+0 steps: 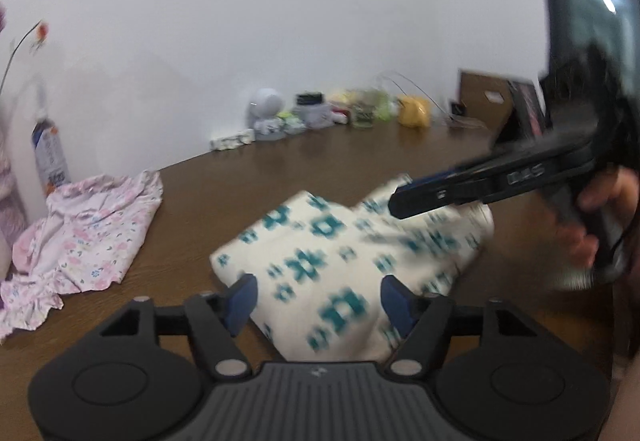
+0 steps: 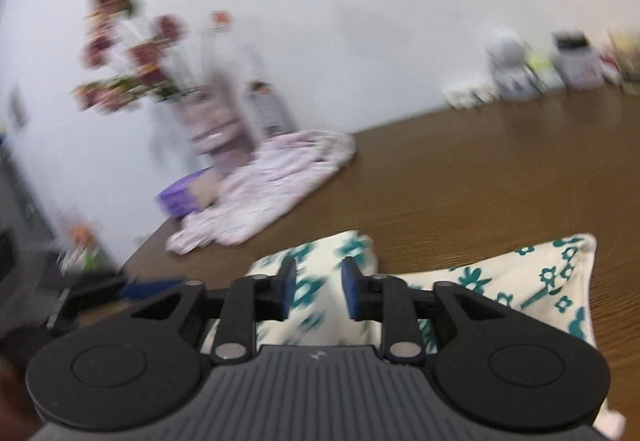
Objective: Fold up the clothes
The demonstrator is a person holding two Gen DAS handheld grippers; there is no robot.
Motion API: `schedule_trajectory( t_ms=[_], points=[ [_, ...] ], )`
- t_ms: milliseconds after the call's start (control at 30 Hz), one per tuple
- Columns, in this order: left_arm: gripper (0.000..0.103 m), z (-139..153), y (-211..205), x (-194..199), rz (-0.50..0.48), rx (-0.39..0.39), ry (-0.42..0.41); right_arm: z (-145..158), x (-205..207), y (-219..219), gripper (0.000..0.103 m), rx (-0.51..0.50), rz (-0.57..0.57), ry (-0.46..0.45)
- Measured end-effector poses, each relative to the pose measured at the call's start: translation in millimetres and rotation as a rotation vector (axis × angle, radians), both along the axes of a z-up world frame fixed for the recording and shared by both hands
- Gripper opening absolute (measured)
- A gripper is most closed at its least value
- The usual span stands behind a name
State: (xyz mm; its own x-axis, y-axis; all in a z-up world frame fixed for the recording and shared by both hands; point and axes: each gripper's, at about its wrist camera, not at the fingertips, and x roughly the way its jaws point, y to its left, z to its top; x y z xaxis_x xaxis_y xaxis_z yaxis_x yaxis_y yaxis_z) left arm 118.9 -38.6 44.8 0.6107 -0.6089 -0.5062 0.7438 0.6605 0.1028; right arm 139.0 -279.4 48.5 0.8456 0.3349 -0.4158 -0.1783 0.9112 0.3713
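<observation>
On the brown table (image 1: 360,161) lay the white cloth (image 1: 340,253) (soft, limp, best pinched at a corner). The left gripper (image 1: 316,301) stood wide, pads pressing nothing; the right gripper (image 2: 318,291), narrowly parted, held nothing.

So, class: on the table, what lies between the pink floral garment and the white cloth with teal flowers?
Nothing: only bare wooden table separates the pink floral garment from the teal-flowered cloth, shown in both wrist views.
</observation>
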Motion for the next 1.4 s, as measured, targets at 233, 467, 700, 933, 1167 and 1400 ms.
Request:
schedule_trajectory(
  t_ms=[233, 467, 700, 933, 1167, 1400],
  points=[
    [0.070, -26.1, -45.2, -35.4, -0.037, 0.187, -0.148, 3.8, -59.4, 40.1, 0.036, -0.263, 0.159, 0.014],
    [0.070, -43.1, -74.3, -36.0, 0.063, 0.286, -0.247, -8.3, -61.4, 58.5, 0.032, -0.402, 0.106, 0.023],
    [0.056, -43.5, -62.5, -28.8, 0.175, 0.222, -0.173, -23.0, -54.9, 65.1, 0.017, -0.396, 0.046, 0.005],
    [0.026, -40.5, -39.5, -20.3, 0.281, 0.160, -0.088, -36.3, -53.4, 64.5, 0.010, -0.350, -0.040, 0.042],
    [0.021, -39.6, -29.2, -21.8, 0.303, 0.128, -0.051, -41.6, -48.7, 65.5, 0.009, -0.327, -0.073, 0.094],
    [0.055, -39.7, -24.6, -22.5, 0.329, 0.113, -0.007, -35.1, -58.4, 70.3, 0.025, -0.359, -0.096, 0.059]
  ],
)
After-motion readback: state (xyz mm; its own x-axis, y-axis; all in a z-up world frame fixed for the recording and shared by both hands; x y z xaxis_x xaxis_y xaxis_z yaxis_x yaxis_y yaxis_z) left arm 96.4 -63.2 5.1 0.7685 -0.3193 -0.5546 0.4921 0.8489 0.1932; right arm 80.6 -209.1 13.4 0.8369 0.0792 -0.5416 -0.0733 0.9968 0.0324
